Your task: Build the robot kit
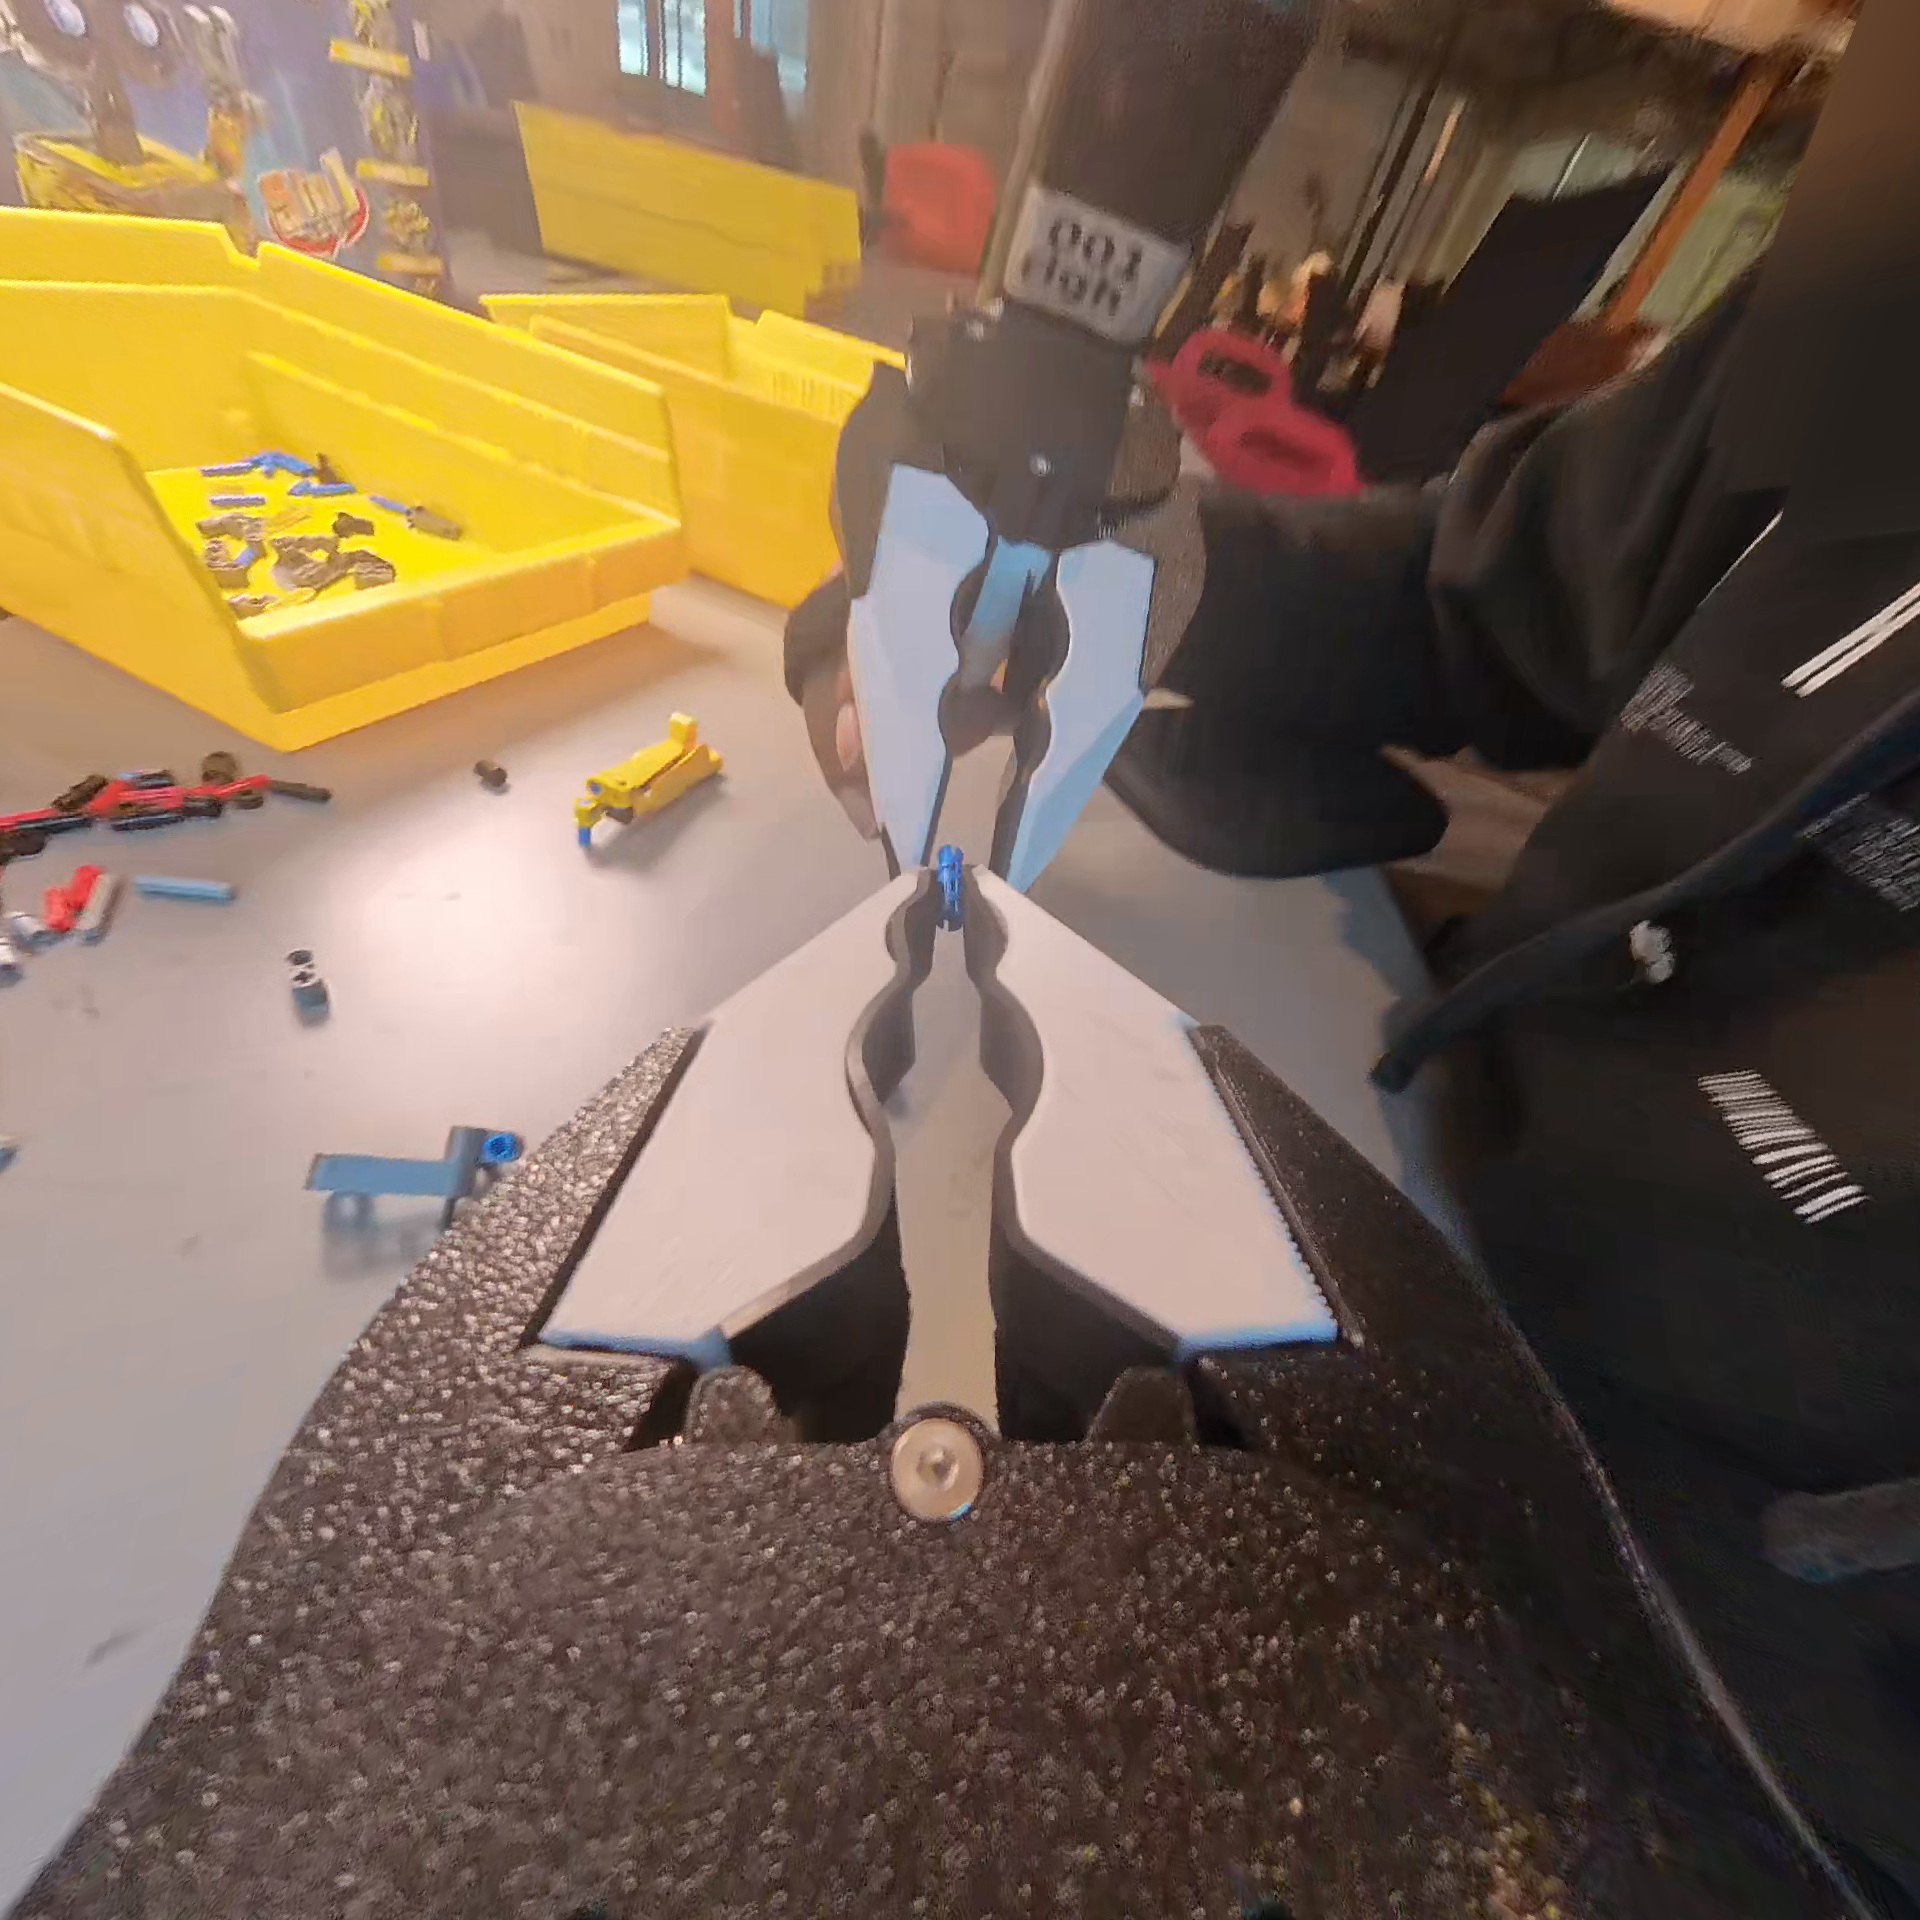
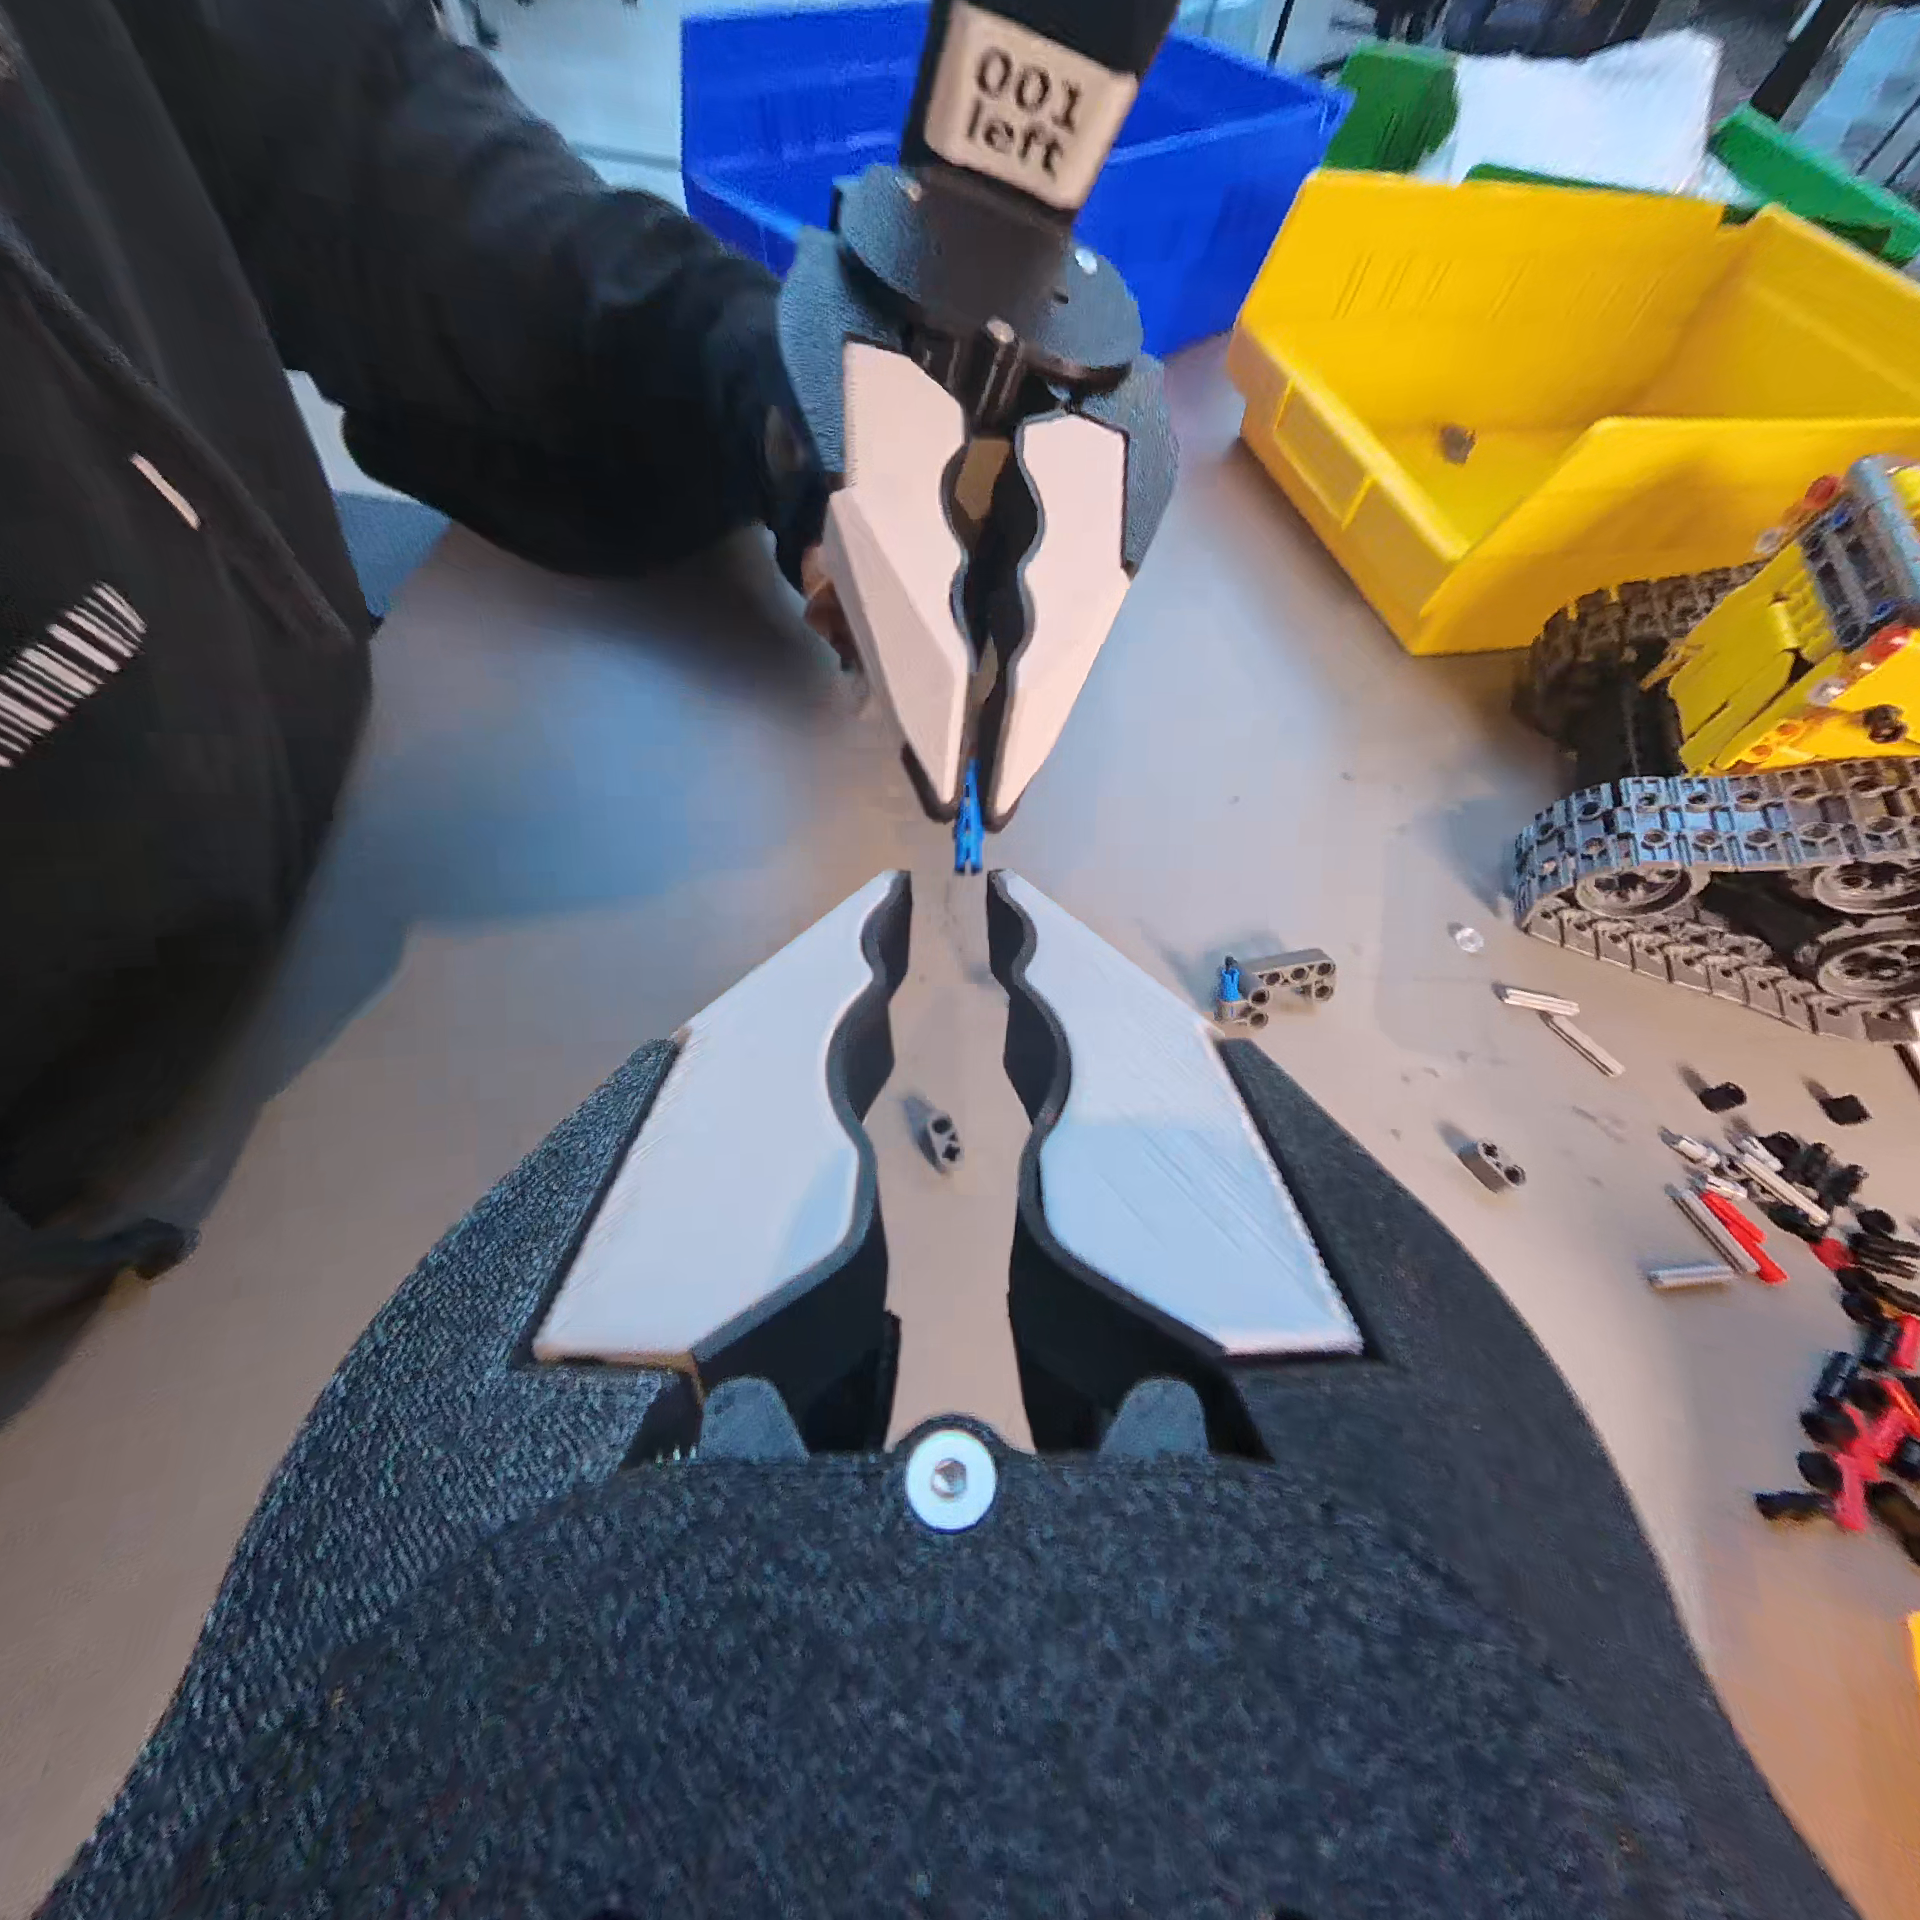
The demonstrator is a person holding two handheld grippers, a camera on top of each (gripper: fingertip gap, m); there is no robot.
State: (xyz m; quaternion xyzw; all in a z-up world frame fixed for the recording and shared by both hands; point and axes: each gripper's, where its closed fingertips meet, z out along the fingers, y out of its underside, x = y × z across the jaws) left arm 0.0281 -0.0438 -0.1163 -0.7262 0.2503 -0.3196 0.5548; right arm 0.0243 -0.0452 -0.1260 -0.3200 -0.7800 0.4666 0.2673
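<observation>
My left gripper (image 1: 950,902) is shut on a small blue pin (image 1: 950,885) and holds it above the grey table (image 1: 436,997). It shows from the far side in the right wrist view (image 2: 968,805), with the blue pin (image 2: 968,831) sticking out of its tips. My right gripper (image 2: 951,883) is open, its tips just short of the pin's free end and facing the left gripper tip to tip. In the left wrist view the right gripper (image 1: 961,868) stands open around the pin's end. A gloved hand and black sleeve hold each gripper.
A yellow bin (image 1: 343,582) with dark and blue parts stands at the left. Loose parts lie about: a yellow sub-assembly (image 1: 649,779), a grey-blue piece (image 1: 405,1174), a small grey connector (image 2: 940,1132). A yellow tracked vehicle model (image 2: 1745,790), a yellow bin (image 2: 1507,416) and a blue bin (image 2: 790,125) stand right and behind. Only a small space, under 4 cm, lies between the two pairs of fingers.
</observation>
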